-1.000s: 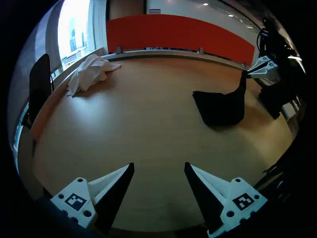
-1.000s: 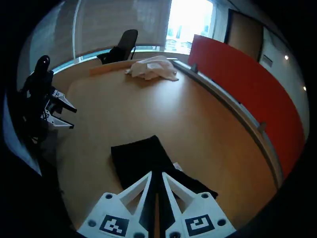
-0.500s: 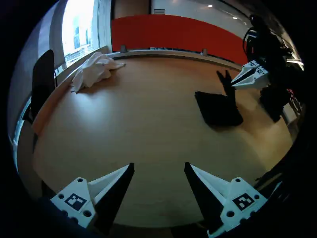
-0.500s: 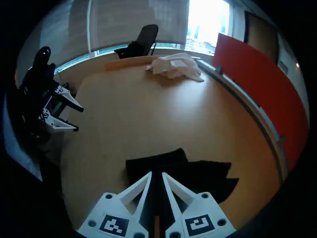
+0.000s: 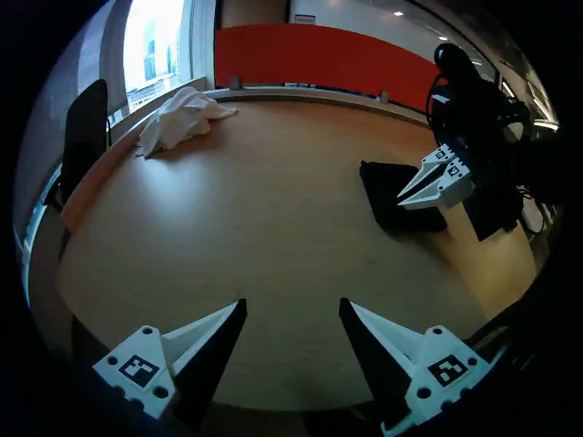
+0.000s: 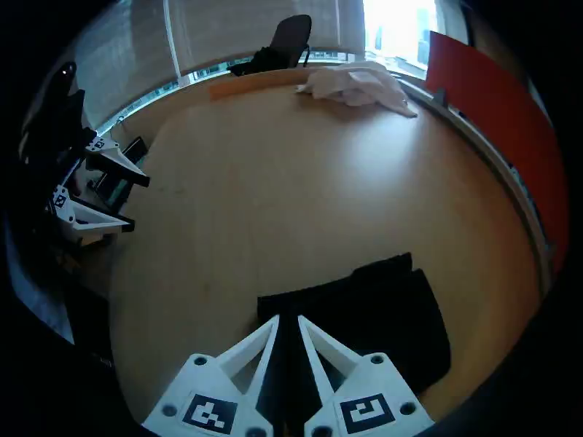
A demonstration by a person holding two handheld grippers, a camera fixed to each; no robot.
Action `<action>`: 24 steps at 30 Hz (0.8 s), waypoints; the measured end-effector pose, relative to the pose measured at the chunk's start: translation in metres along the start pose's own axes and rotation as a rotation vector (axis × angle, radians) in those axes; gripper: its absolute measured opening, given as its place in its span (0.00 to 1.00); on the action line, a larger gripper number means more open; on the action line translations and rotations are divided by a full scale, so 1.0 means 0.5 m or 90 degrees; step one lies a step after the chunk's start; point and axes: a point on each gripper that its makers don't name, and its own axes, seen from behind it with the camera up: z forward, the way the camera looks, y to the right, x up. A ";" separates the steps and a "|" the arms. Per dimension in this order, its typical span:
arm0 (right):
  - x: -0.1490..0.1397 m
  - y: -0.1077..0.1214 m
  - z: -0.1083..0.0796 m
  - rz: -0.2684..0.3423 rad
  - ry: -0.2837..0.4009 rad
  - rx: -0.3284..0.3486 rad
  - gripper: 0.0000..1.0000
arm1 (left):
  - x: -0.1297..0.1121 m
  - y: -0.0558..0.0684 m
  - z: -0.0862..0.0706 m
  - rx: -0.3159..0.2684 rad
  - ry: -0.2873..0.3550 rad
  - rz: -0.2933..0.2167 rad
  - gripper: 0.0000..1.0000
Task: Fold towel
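Table [image 5: 255,204] spreads wide beyond the black towel [image 5: 382,191].

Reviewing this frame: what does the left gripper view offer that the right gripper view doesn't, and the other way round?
Left gripper view adds ceiling lights and a side-on look at the right gripper, tips at the black towel. Right gripper view adds window blinds and the left gripper, open, beside the table's edge. Shared: the wooden table, black towel, crumpled white cloth, red partition and dark chair.
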 end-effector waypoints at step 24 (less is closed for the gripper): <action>-0.019 0.015 -0.024 0.003 0.000 -0.024 0.60 | 0.007 -0.013 0.003 0.005 -0.001 0.004 0.94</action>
